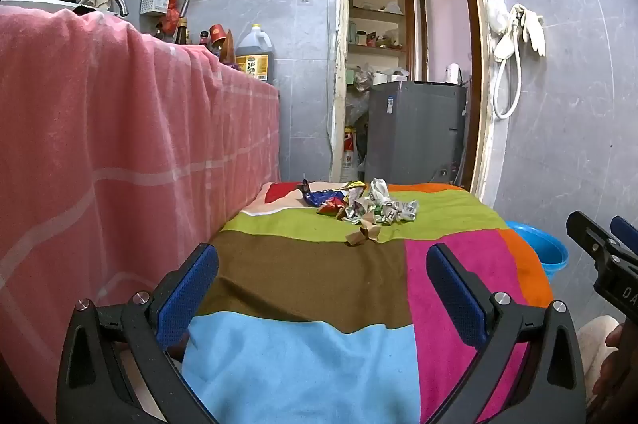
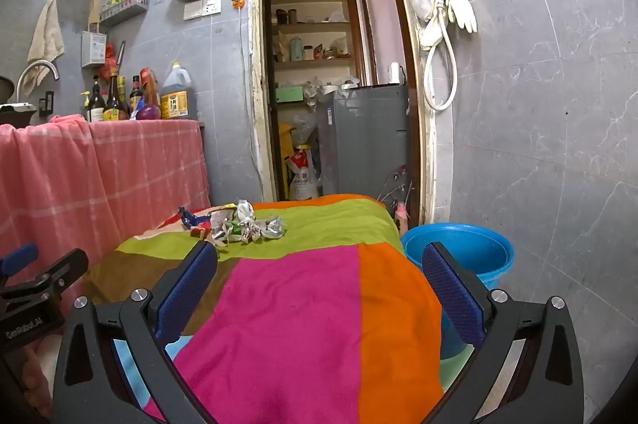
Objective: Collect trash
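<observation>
1. Trash pile (image 1: 359, 204): lying at the far end of the counter (image 1: 303, 280), on the green band of the patchwork cloth (image 1: 279, 364). Made up of crumpled printed paper, a blue wrapper, a red wrapper and a brown paper scrap at the near edge. Seen also from the right wrist, same spot, pieces touching or overlapping one another.

2. Left gripper (image 1: 322, 288): jaws spread wide, nothing between the blue pads. Held low over the near end of the counter, well apart from the trash pile.

3. Right gripper (image 2: 319, 288): jaws likewise spread wide and empty. Positioned over the pink and orange patches, near the right edge of the counter, well apart from the trash pile.

4. Blue bucket (image 2: 458, 252): standing on the floor just beside the right edge of the counter. Likely the receptacle for the trash. No trash visible in the part of the interior on view.

5. Progress, as a judgement: collection apparently not yet begun. No piece held, none seen in the blue bucket, whole pile intact.

6. Remaining: reach forward, grip each piece in turn, carry to the blue bucket, release. Light crumpled pieces likely to slip or scatter if pinched at the edge.
</observation>
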`<state>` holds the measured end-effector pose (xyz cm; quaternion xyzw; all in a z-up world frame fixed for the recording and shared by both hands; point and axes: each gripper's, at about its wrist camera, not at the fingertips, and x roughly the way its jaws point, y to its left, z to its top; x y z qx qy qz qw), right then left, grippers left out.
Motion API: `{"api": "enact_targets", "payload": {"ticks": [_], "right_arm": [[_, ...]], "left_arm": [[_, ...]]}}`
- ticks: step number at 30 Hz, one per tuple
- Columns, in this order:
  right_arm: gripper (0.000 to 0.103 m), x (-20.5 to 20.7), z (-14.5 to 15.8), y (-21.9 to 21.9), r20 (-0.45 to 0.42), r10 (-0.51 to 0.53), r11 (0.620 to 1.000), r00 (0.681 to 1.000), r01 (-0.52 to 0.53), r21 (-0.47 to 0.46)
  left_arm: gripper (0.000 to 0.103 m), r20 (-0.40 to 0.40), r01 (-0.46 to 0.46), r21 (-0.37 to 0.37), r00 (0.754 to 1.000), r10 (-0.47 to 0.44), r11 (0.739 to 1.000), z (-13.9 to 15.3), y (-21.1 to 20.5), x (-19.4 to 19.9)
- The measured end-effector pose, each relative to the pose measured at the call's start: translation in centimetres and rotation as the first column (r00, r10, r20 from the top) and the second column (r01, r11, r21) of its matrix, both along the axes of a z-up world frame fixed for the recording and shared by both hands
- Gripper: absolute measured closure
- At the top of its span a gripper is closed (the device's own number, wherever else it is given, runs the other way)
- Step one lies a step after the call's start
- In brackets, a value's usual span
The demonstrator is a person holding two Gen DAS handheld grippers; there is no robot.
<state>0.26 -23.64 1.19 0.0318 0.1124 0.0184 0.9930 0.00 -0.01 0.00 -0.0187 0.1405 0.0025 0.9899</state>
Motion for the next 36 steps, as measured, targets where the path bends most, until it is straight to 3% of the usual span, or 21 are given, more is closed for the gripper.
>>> {"api": "enact_targets", "payload": {"ticks": [36], "right_arm": [[0.000,-0.1,-0.1,-0.1,-0.001,0.000,1.000,1.000,0.000,0.003]], "left_arm": [[0.001,-0.006,0.007,0.012,1.000,-0.007,1.000,0.2,-0.5,0.1]]}}
